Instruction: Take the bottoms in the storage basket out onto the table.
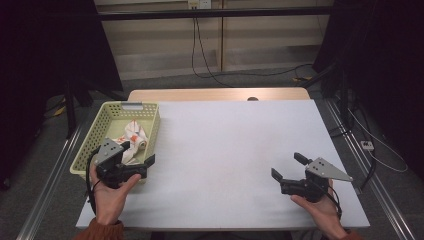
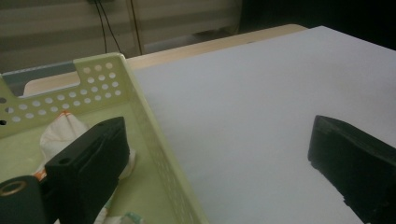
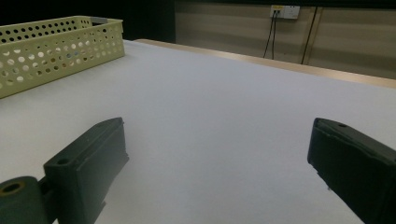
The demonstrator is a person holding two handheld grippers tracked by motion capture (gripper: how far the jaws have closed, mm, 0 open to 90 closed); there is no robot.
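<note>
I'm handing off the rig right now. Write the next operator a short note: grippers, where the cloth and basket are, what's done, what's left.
Left gripper: open, empty, straddling the near right wall of the green basket, one jaw inside, one over the table.
Right gripper: open, empty, low over the table's near right part.
White and orange cloth: bunched inside the basket at the table's left edge, beside the left gripper's inner jaw, not gripped.
Done: nothing is held.
Left: probably close on the cloth and lift it out, though that is only a guess.
</note>
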